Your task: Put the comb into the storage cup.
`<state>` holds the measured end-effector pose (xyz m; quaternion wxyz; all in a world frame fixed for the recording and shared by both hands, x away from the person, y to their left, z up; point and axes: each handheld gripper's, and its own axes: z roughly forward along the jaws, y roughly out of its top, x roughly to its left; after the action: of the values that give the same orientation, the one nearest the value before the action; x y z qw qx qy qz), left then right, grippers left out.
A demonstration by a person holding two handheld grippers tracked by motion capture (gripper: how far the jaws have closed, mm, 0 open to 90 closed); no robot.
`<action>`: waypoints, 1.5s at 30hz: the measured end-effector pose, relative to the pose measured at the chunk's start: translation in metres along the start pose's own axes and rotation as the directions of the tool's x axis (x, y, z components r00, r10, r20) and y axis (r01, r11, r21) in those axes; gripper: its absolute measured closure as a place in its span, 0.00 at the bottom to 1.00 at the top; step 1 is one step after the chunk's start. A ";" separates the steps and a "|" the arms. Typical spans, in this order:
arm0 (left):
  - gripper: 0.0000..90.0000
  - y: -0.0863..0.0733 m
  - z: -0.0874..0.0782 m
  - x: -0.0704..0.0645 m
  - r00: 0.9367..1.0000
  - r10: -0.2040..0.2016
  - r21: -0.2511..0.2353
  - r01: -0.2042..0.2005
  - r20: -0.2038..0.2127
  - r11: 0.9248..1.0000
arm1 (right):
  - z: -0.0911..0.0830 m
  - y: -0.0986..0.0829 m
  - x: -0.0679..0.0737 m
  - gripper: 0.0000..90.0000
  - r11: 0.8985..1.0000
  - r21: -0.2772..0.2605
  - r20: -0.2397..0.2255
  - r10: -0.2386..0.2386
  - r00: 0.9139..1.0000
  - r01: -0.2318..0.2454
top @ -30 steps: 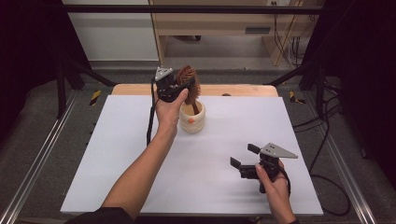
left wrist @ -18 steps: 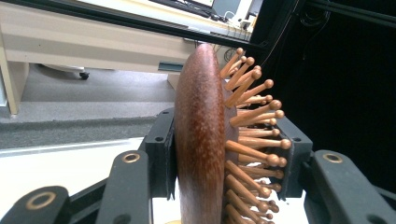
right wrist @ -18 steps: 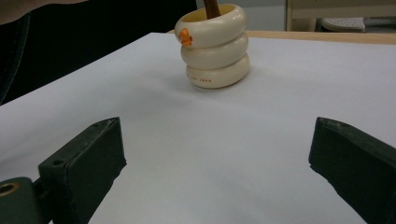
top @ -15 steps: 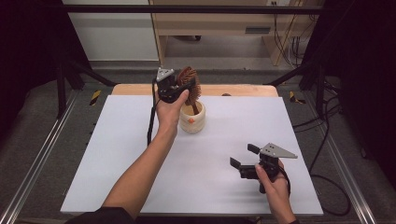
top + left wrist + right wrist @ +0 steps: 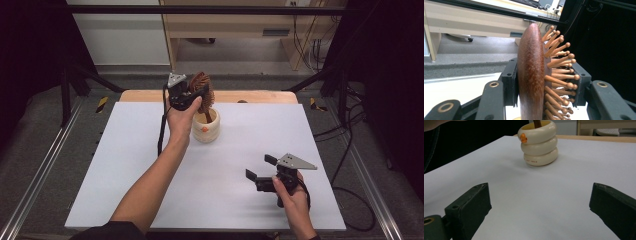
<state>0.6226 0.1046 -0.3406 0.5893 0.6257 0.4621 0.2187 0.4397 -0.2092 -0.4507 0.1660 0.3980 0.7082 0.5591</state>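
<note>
A brown wooden hairbrush (image 5: 203, 89) stands upright with its handle down inside a cream ringed cup (image 5: 206, 127) at the table's far middle. My left gripper (image 5: 192, 95) is shut on the brush head. In the left gripper view the brush (image 5: 531, 75) fills the gap between the jaws, its wooden pins pointing right. My right gripper (image 5: 260, 169) rests low over the near right of the table, open and empty. The right gripper view looks across the white surface at the cup (image 5: 539, 142), with the brush handle (image 5: 537, 123) rising from it.
The white tabletop (image 5: 125, 165) has a wooden strip (image 5: 260, 97) along its far edge. Black frame posts and cables stand at both sides. A wooden bench (image 5: 235, 30) sits on the floor beyond the table.
</note>
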 end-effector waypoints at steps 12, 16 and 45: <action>0.56 -0.004 0.000 0.005 1.000 -0.025 0.000 0.025 -0.001 1.000 | 0.001 -0.001 0.000 0.04 1.000 0.005 0.001 0.000 1.000 0.000; 0.56 -0.005 0.000 0.006 1.000 -0.030 0.000 0.030 -0.001 1.000 | 0.001 -0.001 0.000 0.04 1.000 0.005 0.002 0.000 1.000 0.000; 0.56 -0.013 0.001 0.009 0.998 -0.055 0.005 0.055 0.002 0.998 | 0.003 -0.002 0.001 0.04 1.000 0.017 0.000 -0.006 1.000 0.006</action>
<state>0.6233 0.1097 -0.3557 0.5942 0.6143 0.4789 0.2006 0.4404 -0.2063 -0.4532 0.1643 0.3972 0.7142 0.5525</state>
